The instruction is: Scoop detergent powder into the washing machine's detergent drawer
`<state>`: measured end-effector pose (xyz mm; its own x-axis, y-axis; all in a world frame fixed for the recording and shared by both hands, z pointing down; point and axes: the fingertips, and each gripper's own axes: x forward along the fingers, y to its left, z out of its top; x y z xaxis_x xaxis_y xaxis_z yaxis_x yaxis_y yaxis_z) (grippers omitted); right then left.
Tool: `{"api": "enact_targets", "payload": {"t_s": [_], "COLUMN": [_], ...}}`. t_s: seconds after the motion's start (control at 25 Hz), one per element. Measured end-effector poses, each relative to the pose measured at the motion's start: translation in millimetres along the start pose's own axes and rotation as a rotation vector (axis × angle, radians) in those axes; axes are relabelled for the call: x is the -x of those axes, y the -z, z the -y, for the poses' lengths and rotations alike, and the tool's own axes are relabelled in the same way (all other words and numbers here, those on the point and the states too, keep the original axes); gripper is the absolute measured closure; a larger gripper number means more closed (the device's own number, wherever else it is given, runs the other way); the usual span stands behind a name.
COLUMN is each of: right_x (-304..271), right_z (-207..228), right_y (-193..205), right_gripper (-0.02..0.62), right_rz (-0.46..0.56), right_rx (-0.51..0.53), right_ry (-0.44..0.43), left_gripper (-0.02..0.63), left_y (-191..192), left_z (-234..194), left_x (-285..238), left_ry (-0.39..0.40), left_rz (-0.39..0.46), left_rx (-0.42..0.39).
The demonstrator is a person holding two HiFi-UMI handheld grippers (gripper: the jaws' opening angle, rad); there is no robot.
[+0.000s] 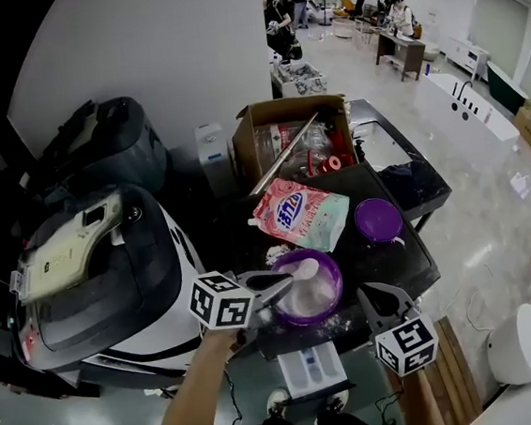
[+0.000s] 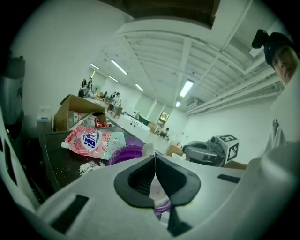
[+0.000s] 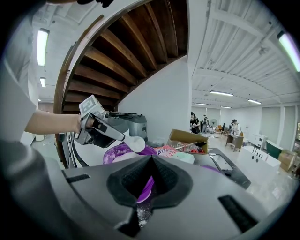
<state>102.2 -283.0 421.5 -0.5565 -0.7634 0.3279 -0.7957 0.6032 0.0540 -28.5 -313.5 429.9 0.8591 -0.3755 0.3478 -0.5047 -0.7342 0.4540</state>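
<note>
A purple bowl (image 1: 335, 296) of white powder stands on the black table (image 1: 412, 257). My left gripper (image 1: 278, 287) is shut on a white spoon (image 1: 303, 269), whose scoop hangs over the bowl. The left gripper view shows the handle pinched in that gripper (image 2: 154, 161) and the spoon tip (image 2: 148, 149) just past the jaws. My right gripper (image 1: 370, 292) stands just right of the bowl, jaws together. In the right gripper view the bowl (image 3: 117, 151) and spoon (image 3: 133, 144) lie beyond the right gripper (image 3: 151, 161). The white detergent drawer (image 1: 310, 370) stands pulled out below the bowl.
A pink detergent bag (image 1: 302, 214) lies behind the bowl, a purple lid (image 1: 378, 220) to its right. Spilled powder (image 1: 329, 325) dusts the table by the bowl. A cardboard box (image 1: 246, 133) stands at the back. The washing machine (image 1: 113, 289) fills the left.
</note>
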Motion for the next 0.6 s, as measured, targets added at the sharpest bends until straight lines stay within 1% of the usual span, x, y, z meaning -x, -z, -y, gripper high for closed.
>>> {"api": "enact_targets", "payload": {"t_s": [0.08,0.16,0.28,0.4,0.6], "right_x": [2,4,6,8,10], "right_z": [-2,-5,-10,-13,-20], "right_y": [-2,-3,-6,-9,-15], "right_gripper": [0.598,0.598,0.598,0.598,0.598], "right_rz": [0.000,0.002,0.008,0.015,0.031], "right_rx": [0.003,0.005,0.009,0.013,0.022], "right_ry": [0.004,0.007,0.014,0.026,0.048], "left_gripper": [0.592,0.592,0.592,0.592,0.592], "left_y": [-6,-10,-11,-9,-6], "left_z": [1,4,7,11,18], "left_x": [4,9,16,21,30], "left_ry": [0.011,0.038,0.060,0.071,0.062], "left_rz": [0.073,0.149,0.233,0.284,0.335], "left_rx": [0.060,0.130,0.207,0.244,0.259]}}
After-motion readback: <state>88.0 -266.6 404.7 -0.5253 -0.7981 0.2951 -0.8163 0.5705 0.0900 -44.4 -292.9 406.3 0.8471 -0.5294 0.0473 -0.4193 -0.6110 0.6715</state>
